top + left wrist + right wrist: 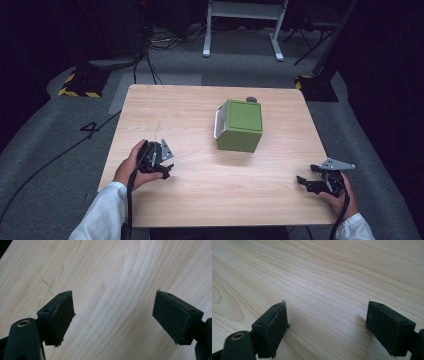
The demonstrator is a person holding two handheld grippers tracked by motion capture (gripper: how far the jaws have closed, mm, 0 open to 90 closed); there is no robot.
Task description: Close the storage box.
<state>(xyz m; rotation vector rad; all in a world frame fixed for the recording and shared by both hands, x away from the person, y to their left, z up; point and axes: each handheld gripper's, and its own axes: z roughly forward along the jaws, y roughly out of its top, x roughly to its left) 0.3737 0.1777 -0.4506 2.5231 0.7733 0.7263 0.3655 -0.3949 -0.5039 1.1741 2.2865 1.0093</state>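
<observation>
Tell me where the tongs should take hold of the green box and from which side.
Probably from above, across two opposite green walls of the green box. It stands upright mid-table with a flat lid and free space all around. The white part on its left side looks like a handle, but is too small to judge. Both the left tongs and the right tongs are open and empty.

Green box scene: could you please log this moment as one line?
left gripper: open, empty, near table edge | right gripper: open, empty | green box: untouched, mid-table

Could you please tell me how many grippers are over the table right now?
2: the left gripper at the table's near left, the right gripper at its near right edge, both open and empty.
</observation>
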